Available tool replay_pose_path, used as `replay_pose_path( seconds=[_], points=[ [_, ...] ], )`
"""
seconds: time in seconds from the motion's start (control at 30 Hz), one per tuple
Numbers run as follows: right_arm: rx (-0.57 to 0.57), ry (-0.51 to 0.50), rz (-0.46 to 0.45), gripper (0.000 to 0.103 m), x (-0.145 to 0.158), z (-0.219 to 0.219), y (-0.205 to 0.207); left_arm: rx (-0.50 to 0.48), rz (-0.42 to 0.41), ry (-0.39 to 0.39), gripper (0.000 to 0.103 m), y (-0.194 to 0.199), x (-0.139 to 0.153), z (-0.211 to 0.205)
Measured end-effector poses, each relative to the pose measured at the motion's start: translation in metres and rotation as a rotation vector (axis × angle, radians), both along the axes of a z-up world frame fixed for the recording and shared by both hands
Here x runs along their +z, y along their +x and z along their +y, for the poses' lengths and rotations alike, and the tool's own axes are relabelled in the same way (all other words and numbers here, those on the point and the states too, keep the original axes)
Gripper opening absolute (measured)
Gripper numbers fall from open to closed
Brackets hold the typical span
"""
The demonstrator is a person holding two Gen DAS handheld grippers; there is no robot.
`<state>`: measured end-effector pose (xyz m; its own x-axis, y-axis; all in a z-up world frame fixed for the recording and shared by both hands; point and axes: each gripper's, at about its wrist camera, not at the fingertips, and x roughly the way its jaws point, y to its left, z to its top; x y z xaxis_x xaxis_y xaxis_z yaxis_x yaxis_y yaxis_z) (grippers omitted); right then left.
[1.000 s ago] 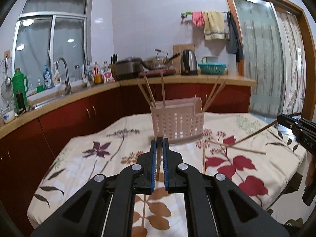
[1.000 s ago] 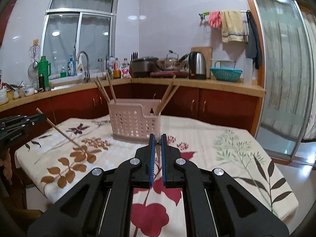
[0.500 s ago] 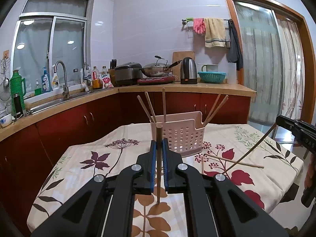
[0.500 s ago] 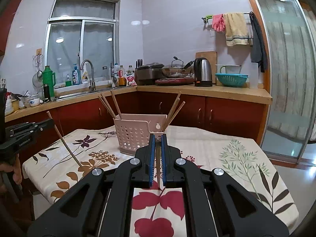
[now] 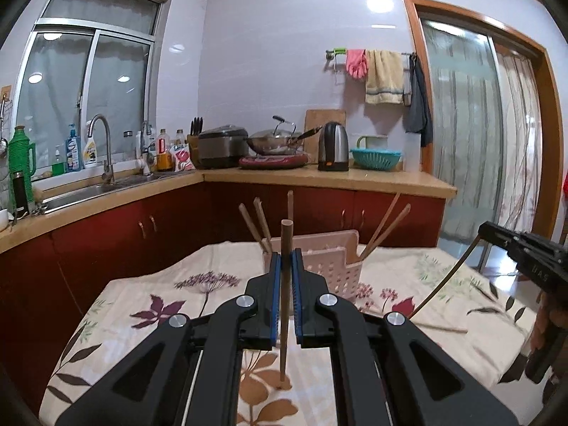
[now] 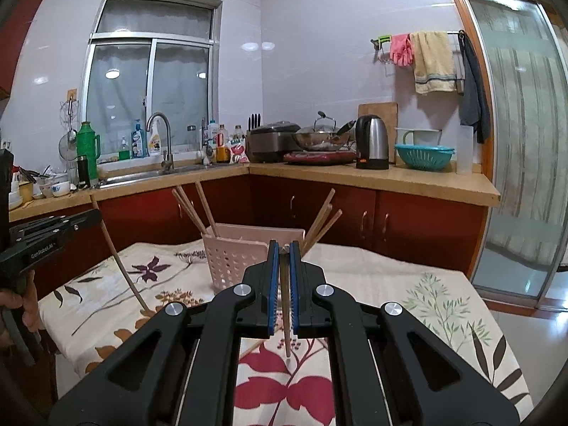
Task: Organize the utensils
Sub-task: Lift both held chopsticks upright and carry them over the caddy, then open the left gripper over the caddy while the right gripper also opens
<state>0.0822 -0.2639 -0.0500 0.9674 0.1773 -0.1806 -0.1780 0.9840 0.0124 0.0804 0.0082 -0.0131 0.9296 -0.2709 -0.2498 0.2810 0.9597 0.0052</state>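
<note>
A pink perforated utensil basket (image 5: 333, 266) (image 6: 230, 259) stands on the floral tablecloth (image 5: 170, 305). Several wooden chopsticks lean out of its left and right ends. My left gripper (image 5: 285, 259) is shut on one chopstick (image 5: 284, 337), held upright just in front of the basket. My right gripper (image 6: 283, 248) is shut on another chopstick (image 6: 286, 333), whose tip hangs above the cloth. Each gripper also shows in the other's view, the right gripper (image 5: 525, 259) at the right edge and the left gripper (image 6: 46, 241) at the left edge. One loose chopstick (image 5: 443, 328) lies on the cloth.
Behind the table runs an L-shaped counter (image 5: 355, 181) with red cabinets. On the counter are a sink (image 5: 88, 191), bottles, a rice cooker, a wok, a kettle (image 5: 332, 147) and a teal colander. A glass sliding door (image 6: 525, 142) is at the right. The table's right edge (image 6: 479, 301) drops to the floor.
Both grippers have risen, each with its chopstick. The left chopstick has swung from low between the jaws to upright. The basket now sits lower and farther off in both views.
</note>
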Motion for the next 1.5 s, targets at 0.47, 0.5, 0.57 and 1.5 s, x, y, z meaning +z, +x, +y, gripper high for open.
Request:
replay_pose_path(
  seconds=[0.47,0.5,0.57,1.5],
  points=[
    [0.053,0.049,-0.163,0.006,0.068,-0.008,0.015,-0.061,-0.186,-0.029,0.007,0.023,0.064,-0.014],
    [0.055,0.049,-0.179,0.006,0.074,-0.008,0.019,-0.061,-0.199,-0.029,0.007,0.026,0.067,-0.015],
    [0.058,0.045,-0.207,0.006,0.082,-0.008,0.026,-0.058,-0.225,-0.033,0.007,0.033,0.075,-0.016],
    [0.080,0.062,-0.059,0.006,0.034,-0.001,0.154,-0.029,-0.187,-0.060,0.007,0.146,0.043,-0.027]
  ],
)
